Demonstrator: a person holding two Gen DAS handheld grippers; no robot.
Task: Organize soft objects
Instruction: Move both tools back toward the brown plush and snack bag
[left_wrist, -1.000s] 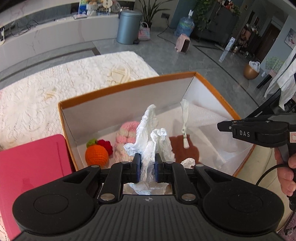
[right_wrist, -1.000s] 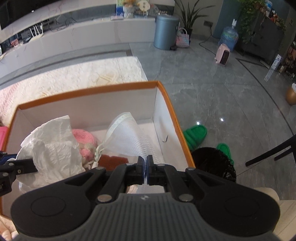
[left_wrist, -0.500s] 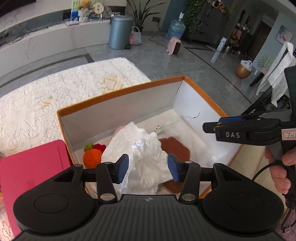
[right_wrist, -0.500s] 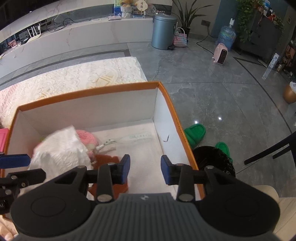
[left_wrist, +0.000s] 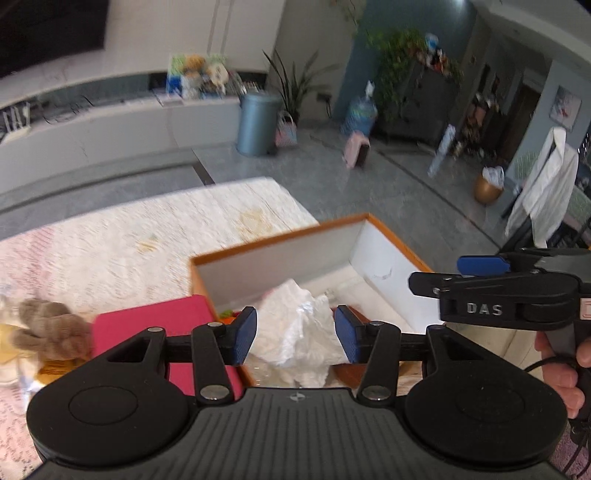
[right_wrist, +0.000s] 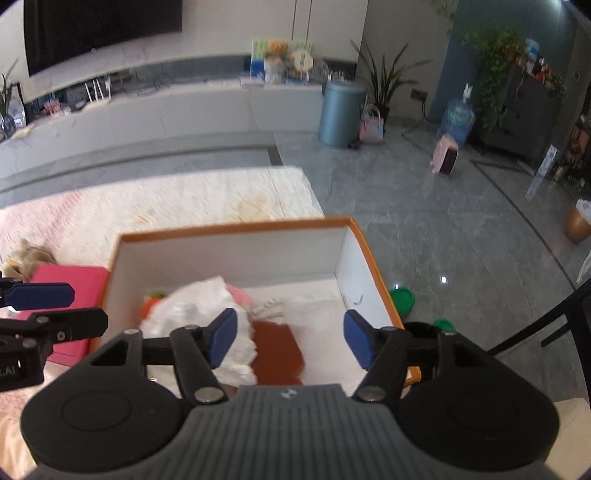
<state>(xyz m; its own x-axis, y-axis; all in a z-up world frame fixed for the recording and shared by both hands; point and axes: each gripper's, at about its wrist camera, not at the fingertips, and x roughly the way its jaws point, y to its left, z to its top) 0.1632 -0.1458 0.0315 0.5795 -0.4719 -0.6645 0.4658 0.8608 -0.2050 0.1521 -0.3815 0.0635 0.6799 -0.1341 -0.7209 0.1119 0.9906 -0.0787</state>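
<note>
Right gripper (right_wrist: 290, 339) above orange-rimmed white box (right_wrist: 236, 229), jaws apart and just been opening, nothing between pads. Inside box: crumpled white cloth (right_wrist: 207, 302) at left, brown piece (right_wrist: 277, 350) beside it, pink knitted item (right_wrist: 242, 295) and orange knitted ball (right_wrist: 151, 304) partly hidden behind cloth, white strap (right_wrist: 295, 299) along far floor. Left gripper (right_wrist: 40, 306) at left edge, blue pad visible, over pink case (right_wrist: 70, 280). Plush toy (right_wrist: 27, 258) on lace tablecloth (right_wrist: 166, 206). Green slippers (right_wrist: 404, 299) on grey floor right of box. Blue bin (right_wrist: 340, 112) far back.
</note>
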